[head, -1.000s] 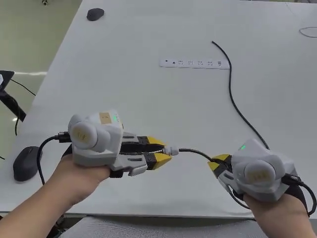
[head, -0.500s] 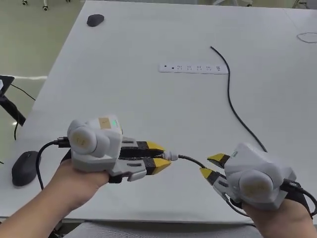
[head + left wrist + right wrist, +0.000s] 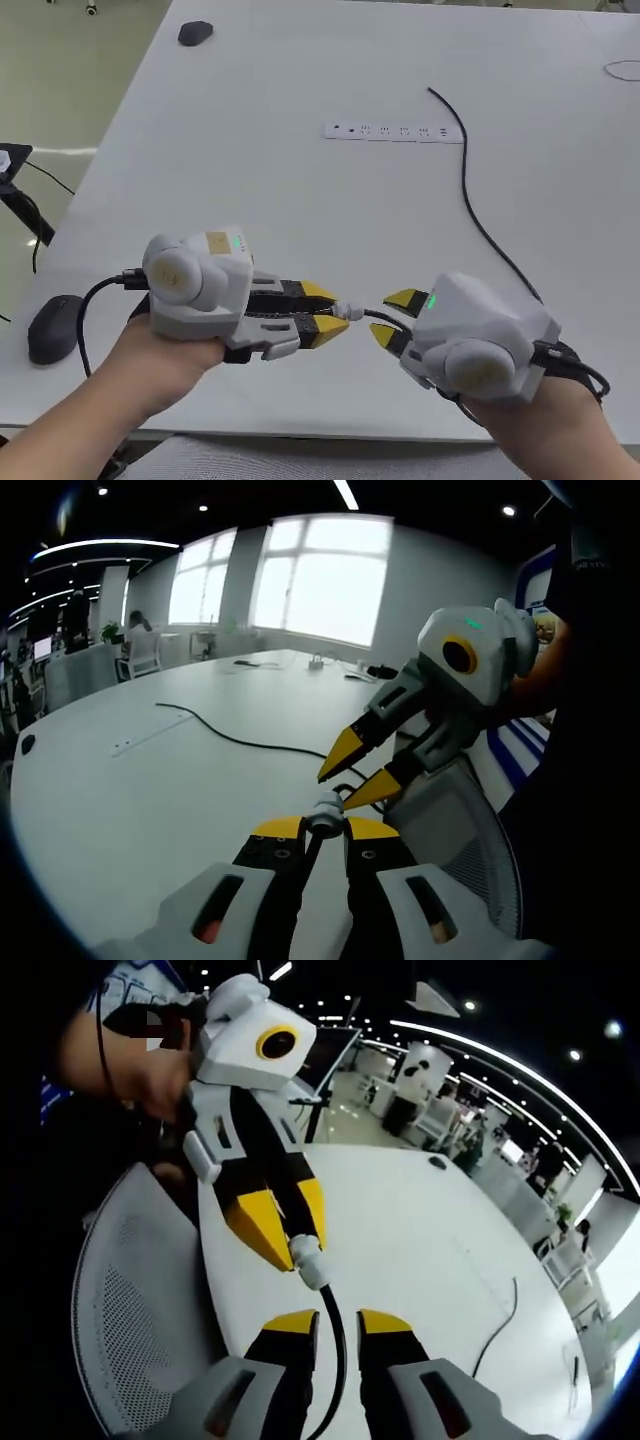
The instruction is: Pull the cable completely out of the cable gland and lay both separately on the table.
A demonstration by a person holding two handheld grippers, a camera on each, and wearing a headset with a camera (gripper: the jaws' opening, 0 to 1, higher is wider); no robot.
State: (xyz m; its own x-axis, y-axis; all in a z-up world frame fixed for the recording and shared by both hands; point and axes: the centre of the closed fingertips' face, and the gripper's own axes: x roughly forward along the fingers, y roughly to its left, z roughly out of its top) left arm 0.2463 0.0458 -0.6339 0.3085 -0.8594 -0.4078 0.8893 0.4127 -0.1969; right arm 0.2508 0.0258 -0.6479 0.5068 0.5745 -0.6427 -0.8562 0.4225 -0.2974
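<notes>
Left gripper (image 3: pixel 328 311): your jaws are pinched tight on the white cable gland (image 3: pixel 347 311). The tan label (image 3: pixel 214 240) on the gripper body has text too small to read. The gland sits btwn the yellow tips, long axis in line w/ the jaws, nose pointing at your right gripper (image 3: pixel 393 317). The right jaws are spread, straddling the black cable (image 3: pixel 335 1345) w/o clamping it. The cable exits the gland nose and runs btwn the right tips. You hold both above the near edge of the white table (image 3: pixel 300 180). Power strip (image 3: pixel 393 131) markings are illegible.
</notes>
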